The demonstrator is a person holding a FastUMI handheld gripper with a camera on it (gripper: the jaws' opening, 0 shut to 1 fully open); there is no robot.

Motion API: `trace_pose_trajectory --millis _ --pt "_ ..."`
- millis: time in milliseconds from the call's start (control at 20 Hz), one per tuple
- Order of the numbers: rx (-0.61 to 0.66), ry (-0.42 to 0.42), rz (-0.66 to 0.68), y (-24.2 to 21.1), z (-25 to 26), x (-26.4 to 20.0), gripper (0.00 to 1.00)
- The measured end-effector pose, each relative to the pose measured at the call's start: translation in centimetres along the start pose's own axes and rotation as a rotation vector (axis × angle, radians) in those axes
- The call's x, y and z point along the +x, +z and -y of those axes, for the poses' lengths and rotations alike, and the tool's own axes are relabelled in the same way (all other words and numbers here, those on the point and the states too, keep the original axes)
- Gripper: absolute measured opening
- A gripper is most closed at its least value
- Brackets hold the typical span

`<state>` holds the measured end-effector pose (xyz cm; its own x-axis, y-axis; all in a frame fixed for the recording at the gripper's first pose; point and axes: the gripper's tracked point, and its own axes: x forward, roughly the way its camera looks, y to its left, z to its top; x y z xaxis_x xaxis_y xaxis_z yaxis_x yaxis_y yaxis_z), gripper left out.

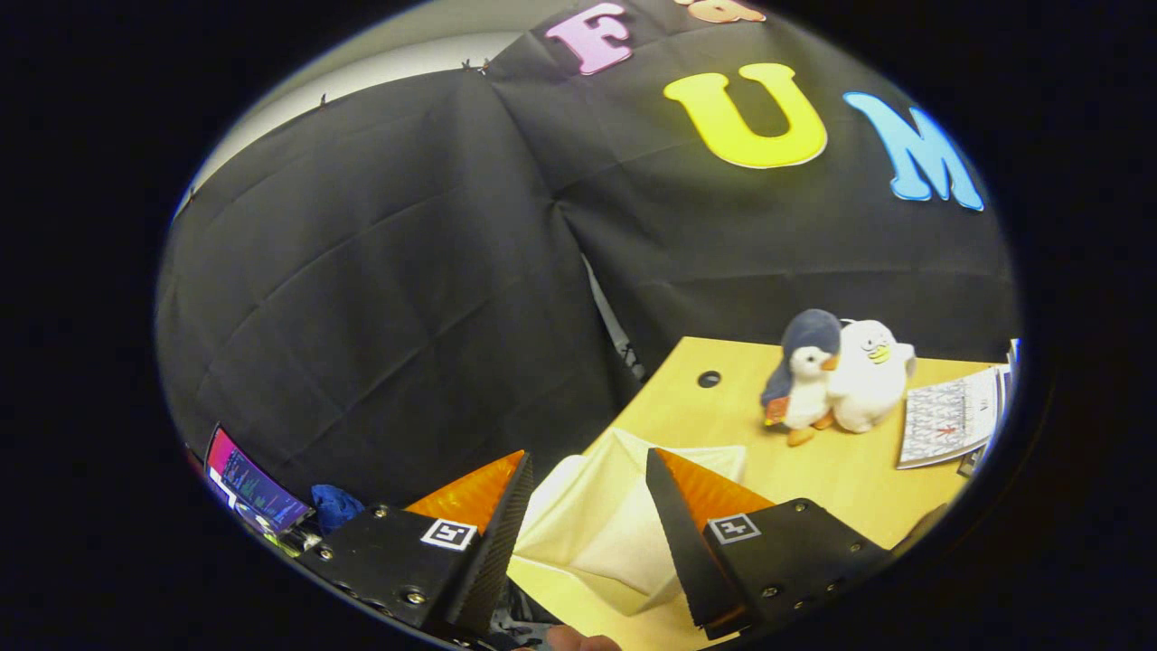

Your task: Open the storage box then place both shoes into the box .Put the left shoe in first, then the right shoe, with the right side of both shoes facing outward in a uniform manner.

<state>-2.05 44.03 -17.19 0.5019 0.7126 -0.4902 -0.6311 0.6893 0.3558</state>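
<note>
My gripper (pixel 587 455) is open, its fingers spread wide and tilted over the near corner of a wooden table (pixel 841 479). Between and just beyond the fingers lies a cream-white, faceted thing (pixel 601 529) that may be the storage box; I cannot tell whether it is open. Neither finger touches it as far as I can see.
Two plush toys, a blue-hooded penguin (pixel 804 380) and a white one (pixel 868 375), stand on the table beyond the right finger. A printed sheet (pixel 949 418) lies to their right. A lit screen (pixel 249 488) and a blue cloth (pixel 336 504) sit off the table beyond the left finger. A fingertip (pixel 578 642) shows below the gripper.
</note>
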Motion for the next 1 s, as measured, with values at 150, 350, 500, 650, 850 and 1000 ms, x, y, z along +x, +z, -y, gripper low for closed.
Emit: trace_pose_trajectory --millis 150,350,500,650,850,1000 --pt "0.011 -0.088 0.018 -0.3 4.6 -2.3 0.78" --pt "0.001 -0.226 0.023 -2.5 10.4 -4.6 0.78" --pt "-0.025 -0.305 0.006 -5.1 13.8 -5.9 0.78" --pt "-0.009 -0.353 -0.025 -8.5 16.3 -6.2 0.78" --pt "-0.021 -0.388 -0.057 -12.1 18.2 -6.2 0.78" --pt "-0.038 -0.386 -0.102 -14.9 19.0 -5.6 0.79"
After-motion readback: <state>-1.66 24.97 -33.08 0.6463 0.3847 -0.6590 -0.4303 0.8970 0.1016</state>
